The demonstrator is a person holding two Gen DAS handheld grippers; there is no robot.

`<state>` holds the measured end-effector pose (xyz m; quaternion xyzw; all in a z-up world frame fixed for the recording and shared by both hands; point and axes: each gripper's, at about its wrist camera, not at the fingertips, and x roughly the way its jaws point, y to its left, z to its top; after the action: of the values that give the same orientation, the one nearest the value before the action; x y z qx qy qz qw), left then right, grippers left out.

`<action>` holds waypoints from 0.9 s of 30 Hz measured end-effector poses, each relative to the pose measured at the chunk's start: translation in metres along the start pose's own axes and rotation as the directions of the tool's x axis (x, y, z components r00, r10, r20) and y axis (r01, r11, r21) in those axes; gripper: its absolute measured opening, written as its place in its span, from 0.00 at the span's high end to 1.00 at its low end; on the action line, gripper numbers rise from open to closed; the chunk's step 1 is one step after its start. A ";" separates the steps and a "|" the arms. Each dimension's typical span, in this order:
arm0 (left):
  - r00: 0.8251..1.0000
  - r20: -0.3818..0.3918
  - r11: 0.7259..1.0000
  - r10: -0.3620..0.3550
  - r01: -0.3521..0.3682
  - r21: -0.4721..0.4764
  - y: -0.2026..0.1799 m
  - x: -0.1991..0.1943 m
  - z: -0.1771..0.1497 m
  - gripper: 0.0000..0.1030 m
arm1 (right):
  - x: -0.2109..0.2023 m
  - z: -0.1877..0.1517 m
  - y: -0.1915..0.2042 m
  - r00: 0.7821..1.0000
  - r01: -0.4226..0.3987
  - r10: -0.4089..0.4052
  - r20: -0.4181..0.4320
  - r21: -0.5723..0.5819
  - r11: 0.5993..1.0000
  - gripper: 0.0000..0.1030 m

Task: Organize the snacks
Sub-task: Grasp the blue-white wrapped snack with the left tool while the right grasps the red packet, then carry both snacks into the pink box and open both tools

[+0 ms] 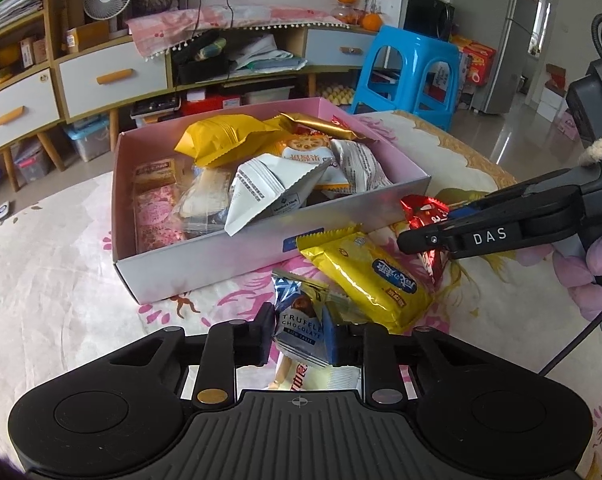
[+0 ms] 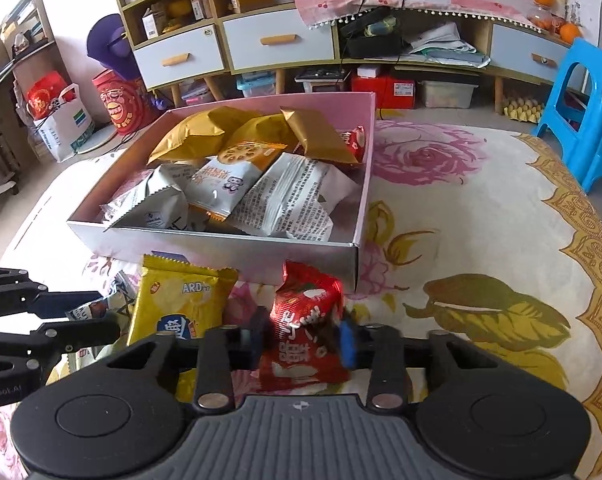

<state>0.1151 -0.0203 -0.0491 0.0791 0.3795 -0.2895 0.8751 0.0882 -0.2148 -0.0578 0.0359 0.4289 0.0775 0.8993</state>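
Note:
A pink box point(image 1: 205, 256) point(image 2: 261, 254) on the floral cloth holds several snack packets. My left gripper point(image 1: 303, 338) is shut on a blue and white truffle chocolate packet point(image 1: 301, 320) just in front of the box. My right gripper point(image 2: 307, 344) is shut on a red foil packet point(image 2: 307, 320), also seen in the left wrist view point(image 1: 425, 210), near the box's front right corner. A yellow packet point(image 1: 369, 276) point(image 2: 173, 304) lies on the cloth between the two grippers.
A white packet point(image 1: 321, 376) lies under my left gripper. A blue plastic stool point(image 1: 405, 72) point(image 2: 581, 92) stands beyond the table at the right. Cabinets with drawers point(image 1: 113, 76) point(image 2: 277, 40) line the far wall.

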 end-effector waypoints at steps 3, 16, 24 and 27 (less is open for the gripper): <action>1.000 0.005 1.000 0.007 -0.007 -0.019 0.002 -0.003 0.002 0.79 | -0.003 0.001 0.001 1.000 0.002 -0.002 -0.001 -0.002 1.000 0.78; 0.997 0.072 0.996 0.030 -0.024 -0.082 0.011 -0.024 0.012 0.79 | -0.022 0.010 -0.002 0.999 -0.015 0.013 0.048 0.031 0.999 0.79; 0.984 0.136 0.981 0.116 -0.092 -0.169 0.025 -0.033 0.020 0.79 | -0.036 0.023 -0.004 0.993 -0.024 0.016 0.113 0.070 0.997 0.79; 0.975 0.147 0.968 0.164 -0.131 -0.212 0.031 -0.029 0.024 0.79 | -0.040 0.028 -0.005 0.991 -0.021 0.010 0.137 0.079 0.997 0.79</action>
<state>0.1318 0.0092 -0.0146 -0.0054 0.3270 -0.1890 0.9259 0.0861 -0.2263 -0.0103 0.0805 0.3688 0.0643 0.9238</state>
